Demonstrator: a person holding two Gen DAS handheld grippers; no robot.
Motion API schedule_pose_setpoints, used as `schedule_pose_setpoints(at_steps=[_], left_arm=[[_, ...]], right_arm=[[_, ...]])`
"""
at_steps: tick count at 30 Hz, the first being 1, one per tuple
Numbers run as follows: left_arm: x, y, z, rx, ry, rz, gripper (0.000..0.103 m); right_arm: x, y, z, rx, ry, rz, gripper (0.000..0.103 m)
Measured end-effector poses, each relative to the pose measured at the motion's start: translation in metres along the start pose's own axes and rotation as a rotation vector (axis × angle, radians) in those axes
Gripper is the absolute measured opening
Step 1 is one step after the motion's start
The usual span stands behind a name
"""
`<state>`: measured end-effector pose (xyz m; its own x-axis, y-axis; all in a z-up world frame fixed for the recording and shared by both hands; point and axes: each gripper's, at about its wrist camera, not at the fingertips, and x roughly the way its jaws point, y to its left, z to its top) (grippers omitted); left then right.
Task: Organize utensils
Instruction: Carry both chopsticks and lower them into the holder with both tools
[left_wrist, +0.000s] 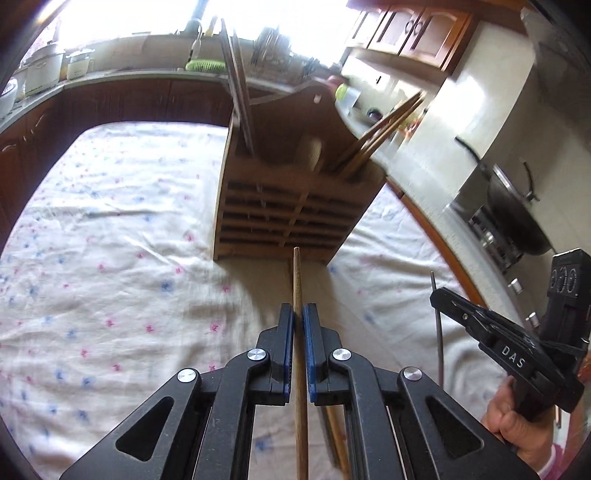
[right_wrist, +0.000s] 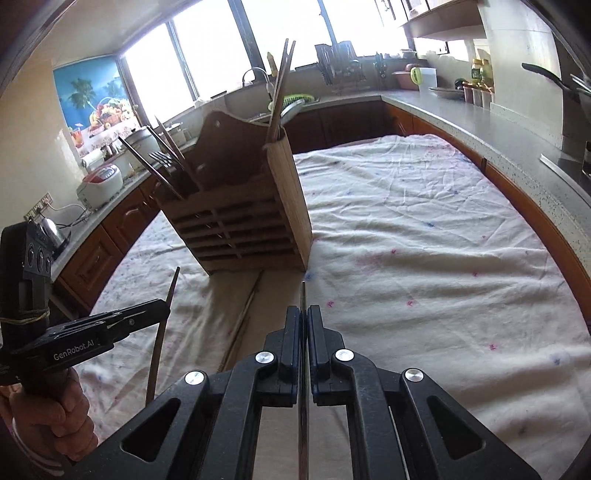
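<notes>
While several chopsticks already stand in the wooden utensil holder (left_wrist: 291, 192) at twelve o'clock, the left tongs (left_wrist: 298, 321) pinch a wooden chopstick (left_wrist: 297, 280) and the right tongs (right_wrist: 303, 325) clamp a thin metal chopstick (right_wrist: 303, 295); both await slotting.

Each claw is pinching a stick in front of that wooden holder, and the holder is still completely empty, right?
Not empty. The wooden holder already has chopsticks and a fork standing in it, as the right wrist view shows. The left claw and right claw do each pinch a stick.
</notes>
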<state>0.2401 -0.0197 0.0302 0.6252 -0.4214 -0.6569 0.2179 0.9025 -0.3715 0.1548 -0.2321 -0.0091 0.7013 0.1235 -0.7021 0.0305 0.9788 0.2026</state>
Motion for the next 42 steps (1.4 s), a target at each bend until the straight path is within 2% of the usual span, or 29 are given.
schedule_pose_setpoints(at_steps=[10,13,18,32,42], left_arm=[[-0.084,0.003,-0.007,0.005,-0.123,-0.052,0.003],[-0.098,0.005,-0.008,0.008,-0.148,-0.054,0.003],[-0.108,0.008,-0.008,0.008,-0.171,-0.057,0.003],[-0.115,0.008,-0.002,0.023,-0.199,-0.05,0.003],[-0.127,0.008,0.015,0.043,-0.255,-0.059,0.003]], right_arm=[[-0.064,0.015,0.026,0.001,-0.172,0.05,0.004],[-0.076,0.018,0.035,-0.005,-0.211,0.058,0.004],[-0.089,0.023,0.041,-0.009,-0.249,0.059,0.004],[-0.096,0.028,0.047,-0.019,-0.272,0.07,0.004],[-0.104,0.034,0.069,-0.038,-0.323,0.081,0.004]])
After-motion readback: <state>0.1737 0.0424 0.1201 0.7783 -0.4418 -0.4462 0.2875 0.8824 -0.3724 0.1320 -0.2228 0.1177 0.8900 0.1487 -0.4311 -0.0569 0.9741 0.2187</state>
